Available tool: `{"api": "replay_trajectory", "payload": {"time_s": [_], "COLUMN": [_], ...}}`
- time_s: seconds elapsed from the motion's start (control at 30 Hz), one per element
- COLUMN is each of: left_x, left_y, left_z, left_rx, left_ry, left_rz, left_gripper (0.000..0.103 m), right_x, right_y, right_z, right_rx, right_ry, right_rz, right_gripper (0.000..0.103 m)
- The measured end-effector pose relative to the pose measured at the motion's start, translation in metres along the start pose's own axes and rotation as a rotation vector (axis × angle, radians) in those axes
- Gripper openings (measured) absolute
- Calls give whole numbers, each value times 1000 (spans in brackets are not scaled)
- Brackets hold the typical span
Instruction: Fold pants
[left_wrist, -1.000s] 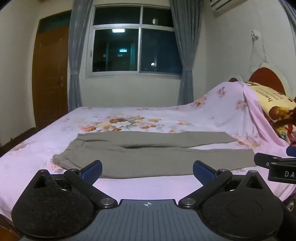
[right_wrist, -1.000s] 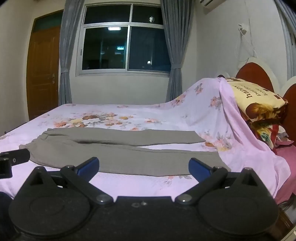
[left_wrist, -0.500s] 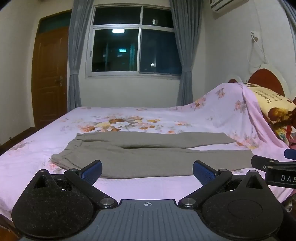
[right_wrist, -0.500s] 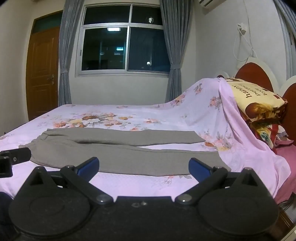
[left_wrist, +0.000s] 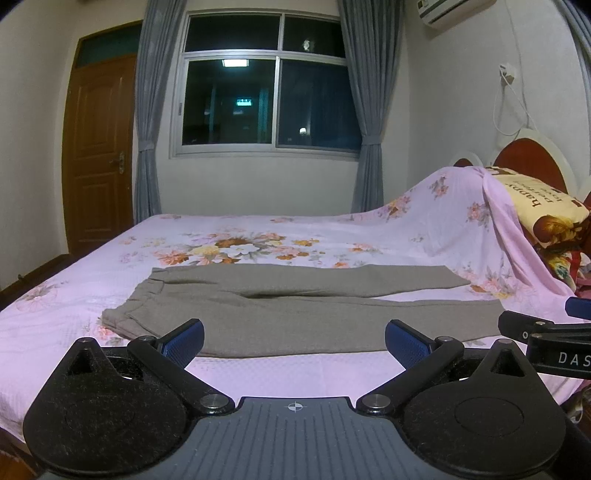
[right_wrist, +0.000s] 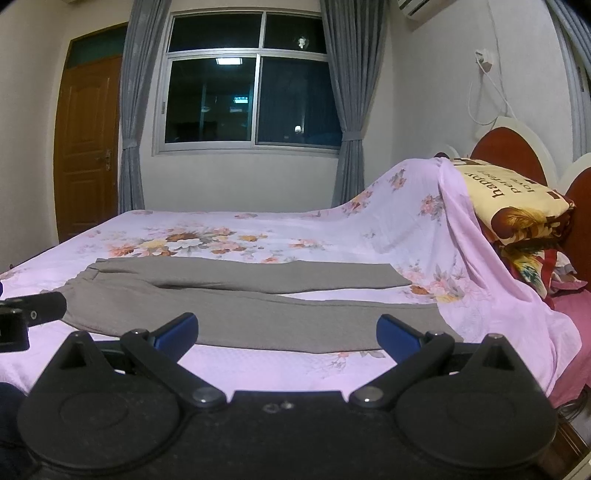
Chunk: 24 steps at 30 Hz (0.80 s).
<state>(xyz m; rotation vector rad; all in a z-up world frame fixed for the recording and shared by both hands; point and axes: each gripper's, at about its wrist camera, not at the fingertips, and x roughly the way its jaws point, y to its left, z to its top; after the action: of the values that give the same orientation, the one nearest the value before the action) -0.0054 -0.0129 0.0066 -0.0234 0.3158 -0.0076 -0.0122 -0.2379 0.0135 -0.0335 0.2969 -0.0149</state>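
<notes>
Grey-brown pants (left_wrist: 295, 314) (right_wrist: 258, 310) lie flat on the pink flowered bed, waistband to the left and both legs stretched to the right, the legs slightly apart. My left gripper (left_wrist: 293, 338) is open, held just short of the near leg's front edge, nothing between its blue pads. Over by the near leg's hem end, my right gripper (right_wrist: 286, 334) is open too and holds nothing. The left view catches the right gripper's tip at its right edge (left_wrist: 543, 332); the left gripper's tip (right_wrist: 33, 314) appears at the left edge of the right view.
The bed (left_wrist: 258, 373) fills the middle; its near edge runs just under the grippers. A pile covered by the sheet, with a yellow pillow (right_wrist: 509, 206), rises at the right by the red headboard. A window, grey curtains and a wooden door (left_wrist: 98, 155) stand behind.
Both grippers have barely shifted; the left view has drifted slightly, so the right gripper's tip sits a little higher at its edge. The pants have not moved.
</notes>
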Motion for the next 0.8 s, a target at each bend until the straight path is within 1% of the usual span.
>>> {"api": "replay_trajectory", "payload": {"time_s": [0.8], "left_x": [0], "left_y": [0], "left_z": [-1], "left_rx": [0], "left_ry": [-3], "left_rz": [-2], "left_gripper": [103], "right_x": [0], "right_y": [1], "right_z": [0], "right_rx": [-3], "right_ry": [-4], "right_rz": [1], "right_gripper": [103]}}
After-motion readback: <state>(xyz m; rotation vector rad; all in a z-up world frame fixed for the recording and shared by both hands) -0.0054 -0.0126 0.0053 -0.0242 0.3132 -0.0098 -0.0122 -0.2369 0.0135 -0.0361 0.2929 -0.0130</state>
